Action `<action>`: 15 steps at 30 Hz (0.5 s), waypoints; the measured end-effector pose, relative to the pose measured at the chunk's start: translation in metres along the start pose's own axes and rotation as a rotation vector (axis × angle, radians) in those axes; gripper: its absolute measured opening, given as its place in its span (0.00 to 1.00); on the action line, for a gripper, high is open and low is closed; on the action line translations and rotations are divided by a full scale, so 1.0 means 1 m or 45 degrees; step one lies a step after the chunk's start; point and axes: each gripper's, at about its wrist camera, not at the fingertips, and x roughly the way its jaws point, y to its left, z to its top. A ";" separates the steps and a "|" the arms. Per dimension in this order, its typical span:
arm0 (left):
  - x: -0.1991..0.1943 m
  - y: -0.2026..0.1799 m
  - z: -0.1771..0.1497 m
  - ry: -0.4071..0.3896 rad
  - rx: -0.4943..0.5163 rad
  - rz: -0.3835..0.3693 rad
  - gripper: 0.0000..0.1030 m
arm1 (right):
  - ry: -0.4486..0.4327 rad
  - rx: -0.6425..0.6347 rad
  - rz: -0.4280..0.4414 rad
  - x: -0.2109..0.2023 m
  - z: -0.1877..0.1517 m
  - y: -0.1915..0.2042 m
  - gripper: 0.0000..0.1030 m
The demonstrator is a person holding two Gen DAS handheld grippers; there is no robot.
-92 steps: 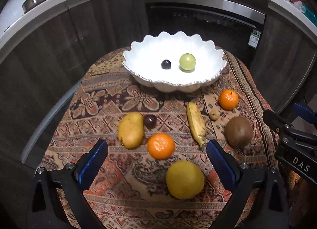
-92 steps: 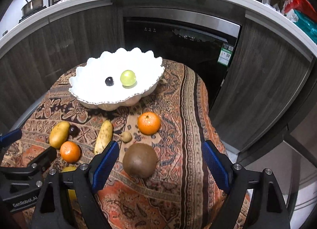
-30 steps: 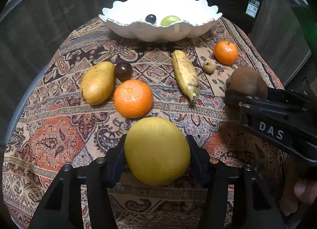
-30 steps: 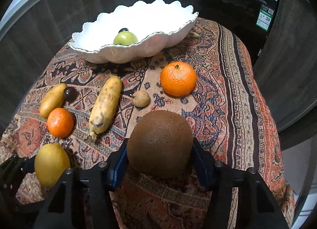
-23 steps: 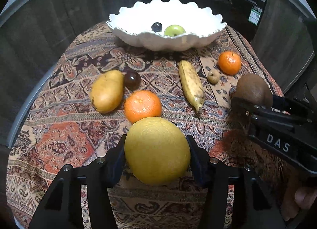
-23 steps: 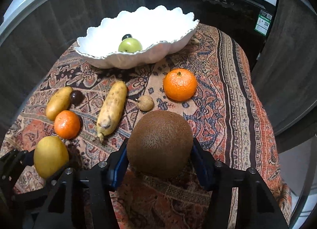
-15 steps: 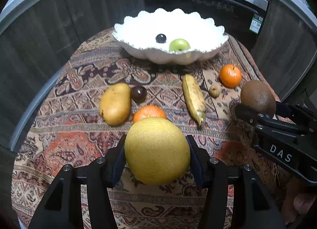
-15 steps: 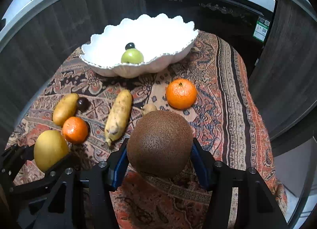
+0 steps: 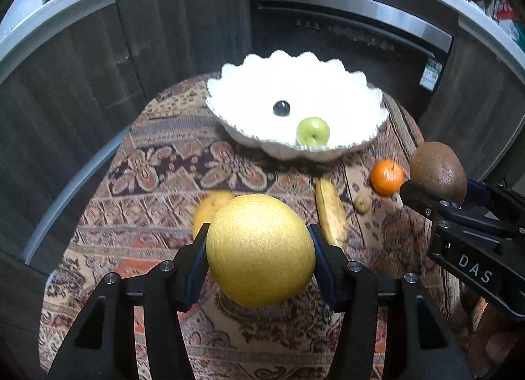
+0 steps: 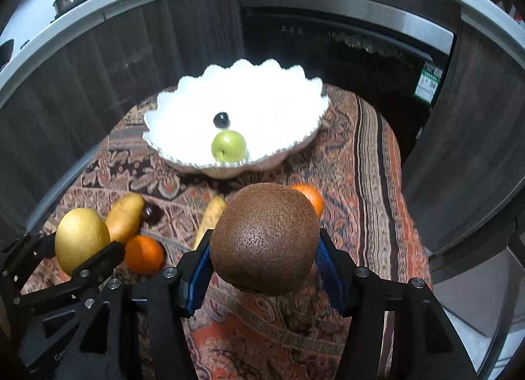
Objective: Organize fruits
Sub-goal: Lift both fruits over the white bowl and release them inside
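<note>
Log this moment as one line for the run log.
left gripper: shut on yellow citrus | right gripper: shut on brown fruit | white bowl: green apple, dark grape

- Two oranges [image 10: 144,254] [image 9: 387,177] are lying on the cloth.
- One green apple [image 9: 312,131] and one dark grape [image 9: 281,107] are sitting in the one white bowl [image 9: 367,91].
- One yellow citrus [image 9: 261,254], one brown kiwi [image 10: 265,238], one mango [image 10: 125,217], one banana [image 9: 329,212], one dark plum [image 10: 151,214] and one small tan fruit [image 9: 362,203] are showing.

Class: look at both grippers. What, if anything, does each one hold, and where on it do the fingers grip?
The left gripper holds the large yellow fruit by its two opposite sides. The right gripper holds the brown fruit likewise.
</note>
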 end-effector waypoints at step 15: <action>-0.008 0.017 0.068 -0.125 0.005 -0.015 0.54 | -0.104 -0.012 -0.012 -0.013 0.049 0.008 0.57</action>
